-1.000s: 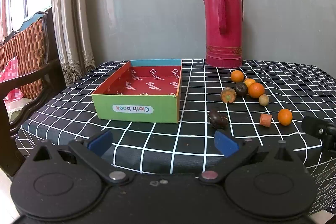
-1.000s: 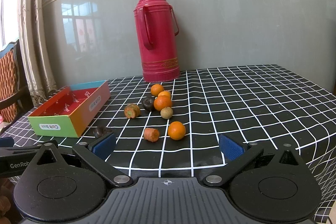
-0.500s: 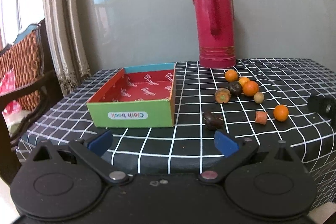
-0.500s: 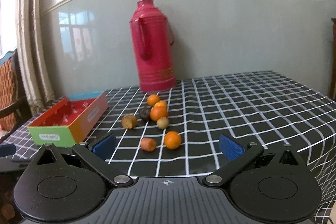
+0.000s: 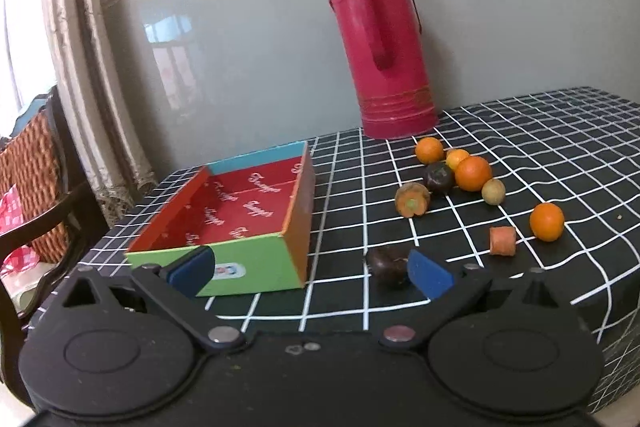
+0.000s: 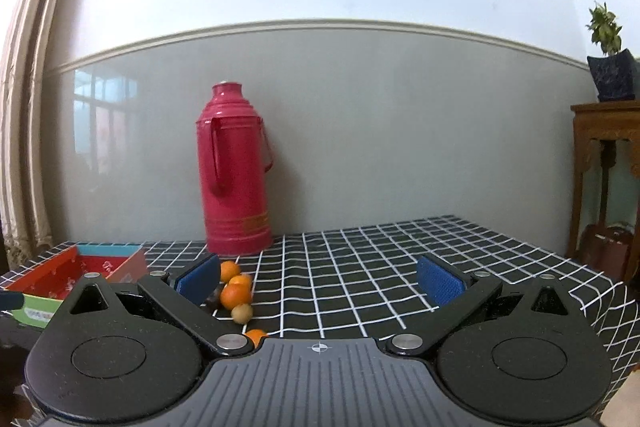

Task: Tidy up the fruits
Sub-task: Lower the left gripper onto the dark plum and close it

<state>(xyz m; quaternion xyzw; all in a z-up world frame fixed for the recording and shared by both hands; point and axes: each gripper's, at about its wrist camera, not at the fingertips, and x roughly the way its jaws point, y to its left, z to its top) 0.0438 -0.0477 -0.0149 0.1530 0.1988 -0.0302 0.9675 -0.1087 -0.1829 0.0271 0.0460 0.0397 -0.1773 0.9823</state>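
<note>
A shallow open box [image 5: 240, 211] with a red inside and green front sits on the checked tablecloth [image 5: 540, 147]. To its right lie several fruits: oranges [image 5: 473, 173], a dark round fruit [image 5: 438, 177], a cut brown fruit [image 5: 412, 200], a small tan ball [image 5: 493, 191], a carrot-like stub [image 5: 502, 241], a lone orange [image 5: 547, 221]. A dark fruit [image 5: 384, 263] lies just ahead of my open, empty left gripper [image 5: 310, 267]. My right gripper [image 6: 320, 279] is open and empty, tilted up, with the oranges [image 6: 235, 295] by its left finger.
A tall red thermos [image 5: 384, 47] stands at the table's back by the grey wall. A wicker chair [image 5: 32, 167] and curtain are at the left. A wooden stand with a potted plant [image 6: 608, 67] is at the right.
My left gripper has moved forward and closer to the box and the dark fruit. My right gripper has dropped and tilted upward, so most fruits are now hidden behind its body.
</note>
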